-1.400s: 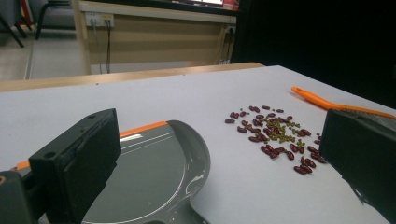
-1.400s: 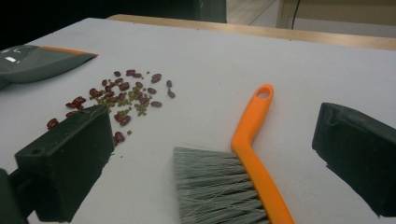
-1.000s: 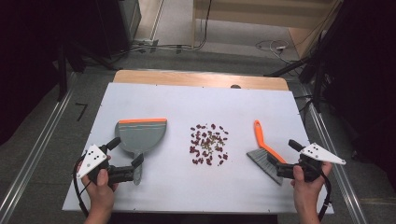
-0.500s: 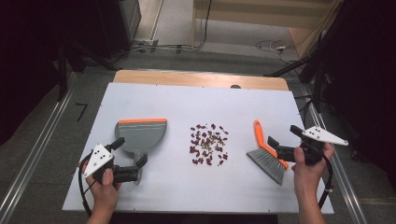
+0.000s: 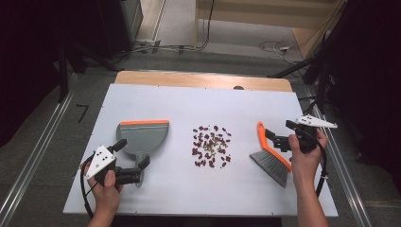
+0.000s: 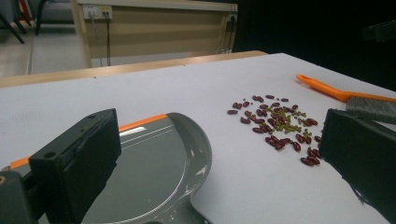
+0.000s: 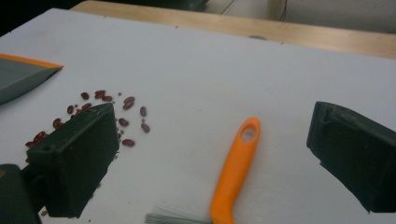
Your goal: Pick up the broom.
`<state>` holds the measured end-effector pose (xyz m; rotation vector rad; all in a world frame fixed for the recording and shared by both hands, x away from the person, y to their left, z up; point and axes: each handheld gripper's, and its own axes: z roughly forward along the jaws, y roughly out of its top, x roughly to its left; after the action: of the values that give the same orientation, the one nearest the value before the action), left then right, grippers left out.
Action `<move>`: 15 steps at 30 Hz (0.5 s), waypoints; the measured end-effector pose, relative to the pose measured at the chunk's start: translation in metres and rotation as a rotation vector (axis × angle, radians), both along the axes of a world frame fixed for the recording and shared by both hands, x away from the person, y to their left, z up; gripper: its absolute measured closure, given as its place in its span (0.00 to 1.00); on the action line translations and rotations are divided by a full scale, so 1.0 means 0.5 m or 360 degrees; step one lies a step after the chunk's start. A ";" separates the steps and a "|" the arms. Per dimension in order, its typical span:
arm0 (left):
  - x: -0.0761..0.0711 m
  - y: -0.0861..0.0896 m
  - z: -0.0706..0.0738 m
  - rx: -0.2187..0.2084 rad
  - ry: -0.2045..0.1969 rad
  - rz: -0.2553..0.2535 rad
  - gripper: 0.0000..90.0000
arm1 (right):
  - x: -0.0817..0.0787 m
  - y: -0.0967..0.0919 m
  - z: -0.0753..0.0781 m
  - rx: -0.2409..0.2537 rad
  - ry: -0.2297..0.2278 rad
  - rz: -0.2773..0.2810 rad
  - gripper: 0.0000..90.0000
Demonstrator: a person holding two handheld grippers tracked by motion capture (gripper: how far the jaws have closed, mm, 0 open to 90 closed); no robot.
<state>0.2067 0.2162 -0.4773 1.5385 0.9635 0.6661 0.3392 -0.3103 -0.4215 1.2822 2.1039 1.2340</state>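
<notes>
On the white table (image 5: 142,99), dark red beans (image 5: 210,145) lie scattered between both wide-open, empty tools, left (image 5: 135,163) and right (image 5: 278,135).

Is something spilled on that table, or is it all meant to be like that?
Yes: a loose scatter of red beans and smaller greenish ones lies on the bare white table, between the grey dustpan and the orange-handled brush. Nothing looks broken.
</notes>
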 end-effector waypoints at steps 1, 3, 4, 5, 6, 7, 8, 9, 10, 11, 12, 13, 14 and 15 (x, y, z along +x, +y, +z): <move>-0.001 0.001 0.001 0.0002 -0.0001 -0.0001 0.00 | 0.011 0.007 -0.010 -0.0015 0.0085 -0.0004 0.04; -0.003 0.003 0.002 0.0002 0.0000 0.0002 0.00 | 0.018 0.009 -0.016 -0.0017 0.0134 0.0008 0.04; -0.003 0.004 0.002 0.0000 -0.0002 0.0003 0.00 | 0.027 0.019 -0.027 -0.0069 0.0183 -0.0014 0.14; -0.004 0.004 0.003 -0.0006 -0.0005 0.0008 0.00 | 0.031 0.024 -0.033 -0.0086 0.0203 -0.0010 0.18; -0.006 0.004 0.003 -0.0006 -0.0007 0.0007 0.00 | 0.035 0.026 -0.038 -0.0085 0.0228 0.0003 0.26; -0.006 0.004 0.003 -0.0006 -0.0007 0.0007 0.00 | 0.039 0.029 -0.043 -0.0079 0.0256 0.0004 0.31; -0.006 0.004 0.003 -0.0001 -0.0006 0.0005 0.00 | 0.043 0.030 -0.047 -0.0072 0.0285 -0.0001 0.36; -0.005 0.004 0.003 -0.0002 -0.0004 0.0007 0.00 | 0.046 0.032 -0.051 -0.0083 0.0306 -0.0022 0.39; -0.005 0.004 0.003 -0.0002 -0.0004 0.0007 0.00 | 0.048 0.035 -0.054 -0.0108 0.0325 -0.0042 0.43; -0.003 0.005 0.002 -0.0002 -0.0004 0.0007 0.00 | 0.050 0.036 -0.057 -0.0125 0.0339 -0.0046 0.45; -0.002 0.005 0.002 -0.0004 0.0000 0.0007 0.00 | 0.050 0.036 -0.057 -0.0125 0.0339 -0.0046 0.45; -0.001 0.005 0.001 -0.0008 0.0003 0.0008 0.00 | 0.051 0.037 -0.062 -0.0153 0.0356 -0.0052 0.49; 0.000 0.005 0.000 -0.0007 0.0005 0.0006 0.00 | 0.051 0.037 -0.065 -0.0165 0.0369 -0.0055 0.51; 0.001 0.004 0.000 -0.0005 0.0007 0.0003 0.00 | 0.052 0.037 -0.067 -0.0180 0.0387 -0.0059 0.52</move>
<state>0.2073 0.2183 -0.4773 1.5371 0.9694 0.6626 0.3650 -0.2917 -0.4550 1.4756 2.2687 0.9698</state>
